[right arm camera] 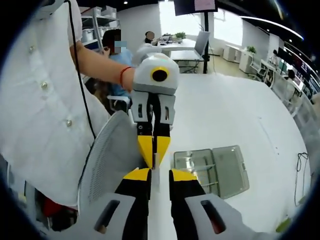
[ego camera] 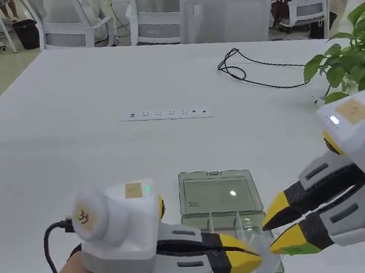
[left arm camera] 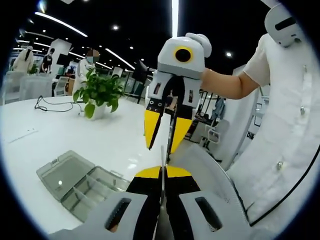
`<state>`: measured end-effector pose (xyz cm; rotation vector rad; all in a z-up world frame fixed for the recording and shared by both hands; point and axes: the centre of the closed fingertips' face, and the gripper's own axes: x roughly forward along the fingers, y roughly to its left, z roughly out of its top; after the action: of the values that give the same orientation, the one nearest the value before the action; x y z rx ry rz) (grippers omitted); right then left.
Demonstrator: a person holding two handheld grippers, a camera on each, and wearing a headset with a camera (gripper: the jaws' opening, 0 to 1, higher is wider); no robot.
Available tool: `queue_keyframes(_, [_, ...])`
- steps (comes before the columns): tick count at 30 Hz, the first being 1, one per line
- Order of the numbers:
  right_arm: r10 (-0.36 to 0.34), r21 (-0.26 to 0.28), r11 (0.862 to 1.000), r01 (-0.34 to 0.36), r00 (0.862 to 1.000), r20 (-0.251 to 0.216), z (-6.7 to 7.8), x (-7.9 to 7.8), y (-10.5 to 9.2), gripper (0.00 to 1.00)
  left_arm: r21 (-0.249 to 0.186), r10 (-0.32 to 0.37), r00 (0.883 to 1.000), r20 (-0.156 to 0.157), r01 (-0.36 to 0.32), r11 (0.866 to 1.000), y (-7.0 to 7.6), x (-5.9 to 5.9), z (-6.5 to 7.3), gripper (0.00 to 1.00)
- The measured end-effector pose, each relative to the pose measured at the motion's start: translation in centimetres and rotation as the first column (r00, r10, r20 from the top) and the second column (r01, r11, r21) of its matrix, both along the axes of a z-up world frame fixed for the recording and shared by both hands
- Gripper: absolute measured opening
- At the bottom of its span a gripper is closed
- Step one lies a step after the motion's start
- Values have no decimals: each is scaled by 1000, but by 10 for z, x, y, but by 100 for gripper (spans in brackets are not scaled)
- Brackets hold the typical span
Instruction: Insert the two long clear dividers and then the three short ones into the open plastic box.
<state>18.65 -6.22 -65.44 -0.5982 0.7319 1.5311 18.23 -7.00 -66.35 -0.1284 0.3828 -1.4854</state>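
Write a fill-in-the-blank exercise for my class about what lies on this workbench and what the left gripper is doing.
1. The left gripper is shut on a thin clear ___.
2. The plastic box on the white table has its lid ___.
3. Beyond the box lies a long, flat white ___.
4. A black ___ loops near the potted plant.

Missing words: divider; open; power strip; cable.

Yellow tips over clear plastic
The left gripper and right gripper are white with black jaws tipped yellow; the divider and plastic box are clear, the table white, the cable at one o'clock black, the plant at three green.
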Motion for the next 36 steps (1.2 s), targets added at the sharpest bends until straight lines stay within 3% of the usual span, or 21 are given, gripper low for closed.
queue_keyframes(8, [28, 7, 1000, -27, 998, -55, -3, -7, 1, 11, -10, -21, 999, 30, 21, 1000, 1, -6, 2, 0])
queue_keyframes(19, [27, 25, 999, -24, 994, -105, -3, -12, 5, 4, -28, -15, 999, 44, 16, 999, 3, -6, 4, 0])
queue_keyframes(36, [38, 22, 999, -36, 994, -103, -7, -12, 7, 3, -9, -5, 999, 52, 6, 1000, 6, -6, -1, 0])
